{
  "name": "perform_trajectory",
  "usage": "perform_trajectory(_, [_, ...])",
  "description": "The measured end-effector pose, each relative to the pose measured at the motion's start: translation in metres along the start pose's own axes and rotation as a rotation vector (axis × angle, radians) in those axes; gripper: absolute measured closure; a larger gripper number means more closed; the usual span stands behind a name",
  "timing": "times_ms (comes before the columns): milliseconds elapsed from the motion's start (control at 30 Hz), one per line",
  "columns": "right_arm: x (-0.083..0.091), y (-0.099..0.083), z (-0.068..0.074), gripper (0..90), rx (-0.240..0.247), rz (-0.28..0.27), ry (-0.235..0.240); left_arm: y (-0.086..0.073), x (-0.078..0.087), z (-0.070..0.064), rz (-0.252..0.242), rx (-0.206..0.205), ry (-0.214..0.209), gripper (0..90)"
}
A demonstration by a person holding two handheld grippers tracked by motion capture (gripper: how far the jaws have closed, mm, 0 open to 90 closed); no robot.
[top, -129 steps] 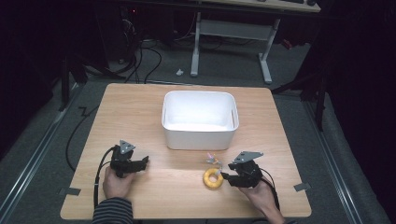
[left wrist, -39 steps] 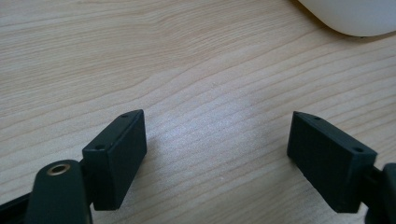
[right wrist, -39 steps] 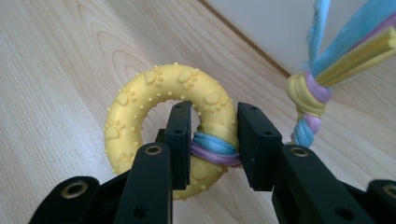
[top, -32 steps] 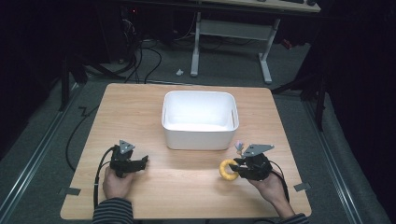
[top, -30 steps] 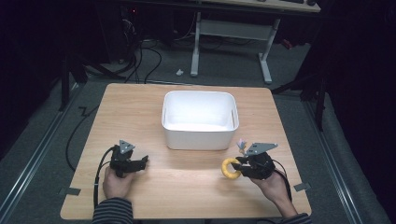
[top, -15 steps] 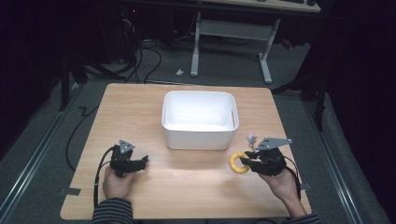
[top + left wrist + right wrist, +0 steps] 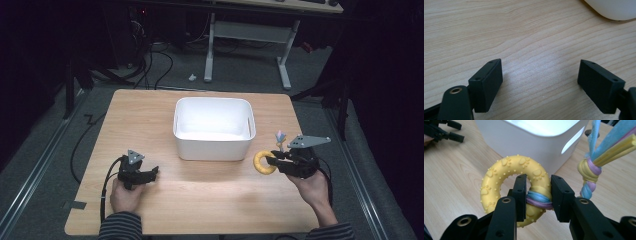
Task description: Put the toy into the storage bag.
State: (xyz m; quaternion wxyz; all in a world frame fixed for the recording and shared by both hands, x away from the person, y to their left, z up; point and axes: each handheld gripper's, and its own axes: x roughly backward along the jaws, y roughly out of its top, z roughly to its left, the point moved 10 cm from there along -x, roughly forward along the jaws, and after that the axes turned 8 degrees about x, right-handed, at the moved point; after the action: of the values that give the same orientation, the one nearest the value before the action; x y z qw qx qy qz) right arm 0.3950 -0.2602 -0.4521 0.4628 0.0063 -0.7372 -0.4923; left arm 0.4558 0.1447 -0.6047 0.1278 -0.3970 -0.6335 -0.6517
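The right tongs (image 7: pixel 537 195) clamp the yellow ring toy (image 7: pixel 511 182) at its rope-wrapped side, raised beside the white bin (image 7: pixel 214 127), probably to drop it inside, while the left tongs (image 7: pixel 540 85) rest open on the surface (image 7: pixel 150 115).

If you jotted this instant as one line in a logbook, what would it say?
right gripper: shut on yellow ring toy, lifted beside white bin | left gripper: open, idle over table | toy not yet in bin

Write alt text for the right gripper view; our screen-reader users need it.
The right gripper is shut on a yellow ring toy, clamping where a knotted pastel rope wraps it. A white bin stands just behind on the wooden table.
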Motion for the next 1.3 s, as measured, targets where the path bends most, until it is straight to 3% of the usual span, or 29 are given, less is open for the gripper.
perform_trajectory(400, [0.009, 0.034, -0.008, 68.0, 0.047, -0.011, -0.009, 0.0, 0.001, 0.001, -0.001, 0.005, 0.005, 20.6])
perform_trajectory(633, [0.008, 0.046, -0.015, 68.0, 0.022, -0.019, -0.001, 0.0, 0.0, 0.001, -0.002, 0.006, 0.007, 20.9])
perform_trajectory(800, [0.002, 0.059, -0.02, 68.0, 0.009, -0.033, 0.014, 0.0, 0.0, 0.001, -0.002, 0.007, 0.007, 20.9])
perform_trajectory(900, [0.0, 0.066, -0.021, 68.0, 0.006, -0.029, 0.001, 0.0, 0.0, 0.001, -0.002, 0.006, 0.007, 21.0])
perform_trajectory(1300, [-0.016, 0.097, -0.023, 68.0, 0.051, -0.01, -0.027, 0.0, 0.0, 0.002, -0.003, 0.007, 0.006, 21.7])
